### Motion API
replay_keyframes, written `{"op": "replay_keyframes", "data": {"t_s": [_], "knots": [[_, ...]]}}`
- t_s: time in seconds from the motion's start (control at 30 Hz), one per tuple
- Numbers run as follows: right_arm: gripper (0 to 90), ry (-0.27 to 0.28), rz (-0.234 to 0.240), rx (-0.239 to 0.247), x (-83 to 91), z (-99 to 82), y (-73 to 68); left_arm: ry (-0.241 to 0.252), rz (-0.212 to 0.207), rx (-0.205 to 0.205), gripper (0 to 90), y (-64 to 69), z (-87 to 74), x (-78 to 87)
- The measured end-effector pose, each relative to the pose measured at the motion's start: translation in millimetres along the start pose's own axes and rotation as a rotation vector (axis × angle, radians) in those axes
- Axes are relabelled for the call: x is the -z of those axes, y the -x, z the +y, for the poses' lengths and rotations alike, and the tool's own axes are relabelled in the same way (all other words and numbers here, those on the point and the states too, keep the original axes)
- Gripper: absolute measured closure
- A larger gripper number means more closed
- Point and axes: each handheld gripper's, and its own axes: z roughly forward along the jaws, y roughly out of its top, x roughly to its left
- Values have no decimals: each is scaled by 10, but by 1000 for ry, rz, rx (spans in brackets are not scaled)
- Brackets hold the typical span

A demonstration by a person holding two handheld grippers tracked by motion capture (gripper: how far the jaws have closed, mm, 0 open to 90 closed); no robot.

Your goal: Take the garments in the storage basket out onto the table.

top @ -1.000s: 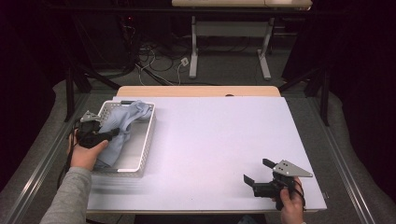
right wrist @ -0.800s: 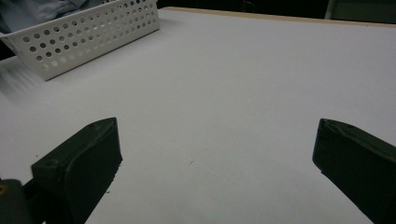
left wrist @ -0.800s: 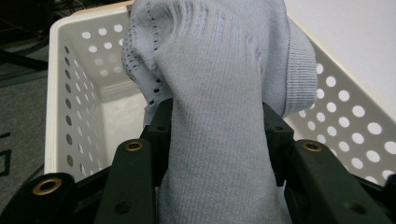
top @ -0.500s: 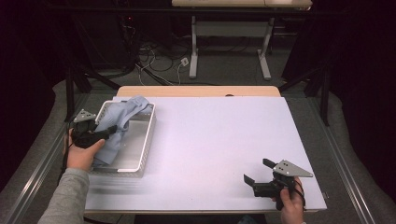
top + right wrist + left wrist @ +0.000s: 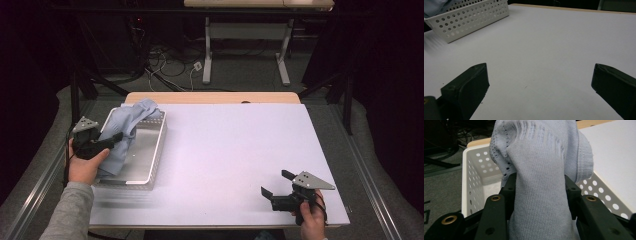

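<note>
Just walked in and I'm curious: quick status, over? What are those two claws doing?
Left claw shut on light blue cloth, over white perforated basket. Right claw open, on bare white table. Nothing in the way.

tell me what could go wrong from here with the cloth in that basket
1. The left gripper is shut on the light blue cloth, which drapes over the far rim of the white perforated basket. Pulling may snag it there and drag or tip the basket.
2. The basket sits at the table's left edge, so a tug that way might slide it off.
3. The right gripper, open, rests far away and cannot steady the basket.
</note>
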Motion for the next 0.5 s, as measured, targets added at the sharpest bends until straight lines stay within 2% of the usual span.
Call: {"op": "replay_keyframes", "data": {"t_s": [0.5], "knots": [[10,5,0,1,0,-1,1,73,-7,17,579,28,30,133]]}}
